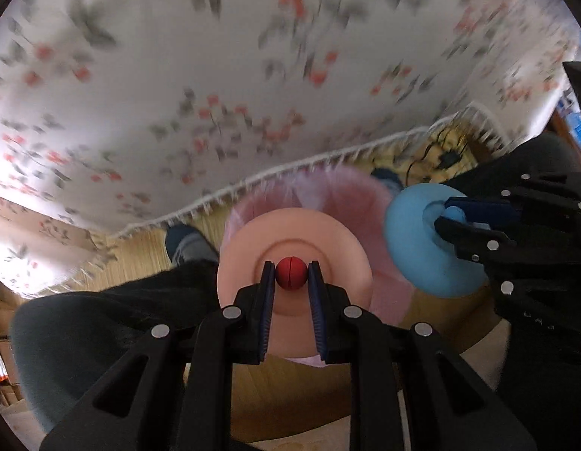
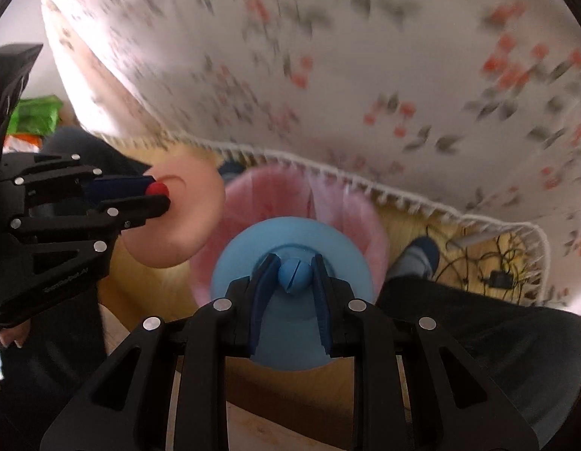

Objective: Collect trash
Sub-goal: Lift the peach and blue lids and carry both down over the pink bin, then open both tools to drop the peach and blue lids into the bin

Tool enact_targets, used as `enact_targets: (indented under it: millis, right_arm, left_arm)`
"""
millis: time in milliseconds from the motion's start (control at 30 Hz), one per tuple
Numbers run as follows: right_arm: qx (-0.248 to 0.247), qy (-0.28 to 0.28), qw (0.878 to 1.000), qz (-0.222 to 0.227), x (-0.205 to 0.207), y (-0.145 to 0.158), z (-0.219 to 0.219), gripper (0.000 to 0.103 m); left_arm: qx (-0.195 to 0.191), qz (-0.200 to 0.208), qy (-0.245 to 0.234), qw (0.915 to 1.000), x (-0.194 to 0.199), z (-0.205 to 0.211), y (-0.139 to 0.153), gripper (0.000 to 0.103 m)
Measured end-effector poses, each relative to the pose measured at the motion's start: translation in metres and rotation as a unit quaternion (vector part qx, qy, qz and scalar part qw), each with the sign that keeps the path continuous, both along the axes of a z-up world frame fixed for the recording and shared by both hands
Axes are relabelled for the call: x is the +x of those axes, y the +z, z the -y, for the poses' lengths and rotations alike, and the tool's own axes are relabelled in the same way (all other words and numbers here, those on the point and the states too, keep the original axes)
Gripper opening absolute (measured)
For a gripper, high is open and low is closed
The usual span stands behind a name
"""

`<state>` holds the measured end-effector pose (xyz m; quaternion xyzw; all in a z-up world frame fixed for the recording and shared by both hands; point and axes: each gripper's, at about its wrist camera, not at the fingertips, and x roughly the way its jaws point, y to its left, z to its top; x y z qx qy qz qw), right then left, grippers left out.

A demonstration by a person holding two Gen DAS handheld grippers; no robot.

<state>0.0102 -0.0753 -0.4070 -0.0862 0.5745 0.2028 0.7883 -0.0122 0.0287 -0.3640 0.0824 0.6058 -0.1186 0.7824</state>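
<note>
Left wrist: left gripper (image 1: 291, 276) around red knob (image 1: 290, 272).

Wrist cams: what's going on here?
A person holds a gripper in each hand over a pink-lined bin on the floor, beside a table with a floral cloth. The left gripper has its jaws shut on the red knob of a peach disc; the right gripper grips the blue knob of a blue disc. Both point steeply down, nothing dropped yet.
</note>
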Motion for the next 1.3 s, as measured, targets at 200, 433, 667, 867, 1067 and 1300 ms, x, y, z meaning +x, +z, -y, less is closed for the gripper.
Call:
enact_targets:
  millis: [200, 433, 667, 867, 1067, 1300]
  right_arm:
    - [-0.011, 0.006, 0.999, -0.051, 0.012, -0.045, -0.006, 0.023]
    - [-0.012, -0.002, 0.996, -0.086, 0.027, -0.080, -0.002, 0.023]
    - [-0.009, -0.004, 0.994, -0.105, 0.032, -0.093, -0.005, 0.023]
    - [-0.009, -0.006, 0.993, -0.114, 0.033, -0.099, -0.003, 0.023]
    - [-0.008, -0.006, 0.993, -0.121, 0.033, -0.104, -0.006, 0.023]
    - [-0.008, -0.002, 0.992, -0.123, 0.034, -0.109, -0.013, 0.023]
  left_arm:
    - [0.007, -0.042, 0.010, 0.9991, 0.014, -0.003, -0.038, 0.018]
    - [0.009, -0.078, 0.021, 0.9967, 0.029, 0.000, -0.070, 0.018]
    - [0.014, -0.093, 0.022, 0.9954, 0.034, 0.002, -0.084, 0.018]
    - [0.013, -0.096, 0.022, 0.9951, 0.037, 0.003, -0.089, 0.019]
    - [0.020, -0.093, 0.030, 0.9950, 0.037, -0.001, -0.089, 0.019]
    - [0.023, -0.086, 0.050, 0.9948, 0.037, -0.012, -0.088, 0.023]
